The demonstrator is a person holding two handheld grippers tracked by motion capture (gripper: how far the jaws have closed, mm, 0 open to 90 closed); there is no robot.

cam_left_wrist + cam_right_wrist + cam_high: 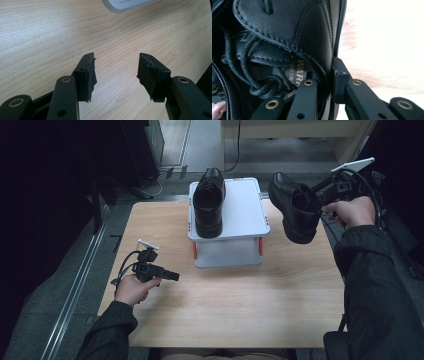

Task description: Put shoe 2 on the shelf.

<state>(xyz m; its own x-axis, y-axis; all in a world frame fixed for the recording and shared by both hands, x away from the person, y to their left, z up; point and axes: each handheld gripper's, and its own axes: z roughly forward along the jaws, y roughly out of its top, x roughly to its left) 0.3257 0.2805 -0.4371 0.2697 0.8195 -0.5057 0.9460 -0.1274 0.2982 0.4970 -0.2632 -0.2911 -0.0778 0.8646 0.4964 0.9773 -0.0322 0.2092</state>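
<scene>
From the high view, my right gripper (316, 199) was clamped on the side wall of a black shoe (295, 209), carrying it in the air just to the right of the white stand (245, 210), clear of the wooden table (225, 300). A second black shoe (209, 202) lay on the left half of the stand's top, toe pointing away from me, with the right half of that top bare. My left gripper (172, 276) sat low over the table, in front of the stand and to its left, holding nothing. I judged the step in hand to be carrying the lifted shoe over to sit beside its partner.

In the left gripper view, my left gripper (116, 72) had its jaws well apart with only bare wood between them, and a corner of the stand (122, 6) lay ahead.

In the right gripper view, my right gripper (329, 80) pinched the shoe's (287, 32) leather collar, one jaw inside by the laces and the other outside against the wall.

The next move, as I read it, called for swinging the shoe leftward over the stand's bare right half, turning it sole-down and parallel to the other shoe, then lowering it before letting the jaws part.
</scene>
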